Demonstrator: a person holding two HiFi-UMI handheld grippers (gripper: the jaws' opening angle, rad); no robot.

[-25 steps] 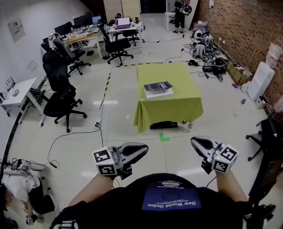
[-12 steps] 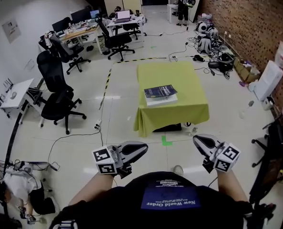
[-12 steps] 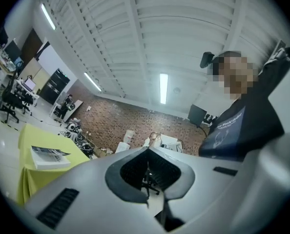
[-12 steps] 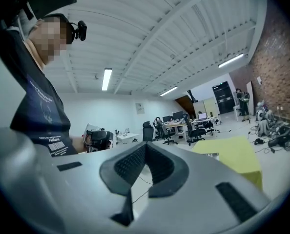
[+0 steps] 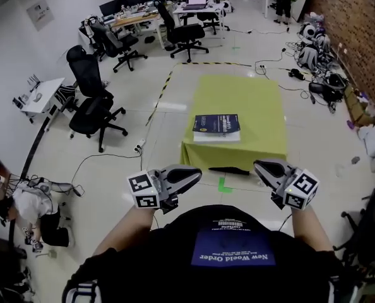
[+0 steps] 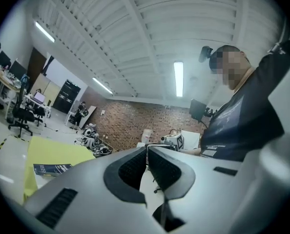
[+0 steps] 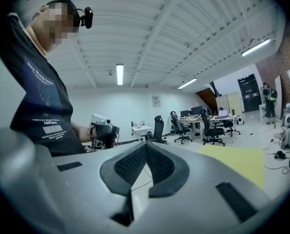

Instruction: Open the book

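Both hand-held grippers are clenched with nothing in them. The left hand-held gripper (image 5: 196, 173) and the right hand-held gripper (image 5: 259, 166) sit out in front of the person's chest, tips angled in toward each other, and each gripper view shows the ribbed pads pressed together on empty air. They're well apart from the tabletop (image 5: 263, 106), with a strip of bare floor (image 5: 175, 131) between them and its near edge, where there's a little green mark (image 5: 221, 184) on the tiles. The book (image 5: 216, 127) lies closed, dark cover up, close to that near edge and a bit left of the middle, and the rest of the yellow-green cloth around it is bare. There's plenty of open floor to the left of the tabletop, out to a couple of black office chairs (image 5: 93, 106) and a line of black-and-yellow tape (image 5: 162, 87). On the right there's a narrower clear lane, then bags and cables piled along the brick wall (image 5: 358, 17). Desks (image 5: 137, 17) run along the back, and a person is crouched on the floor (image 5: 29, 213) far left.
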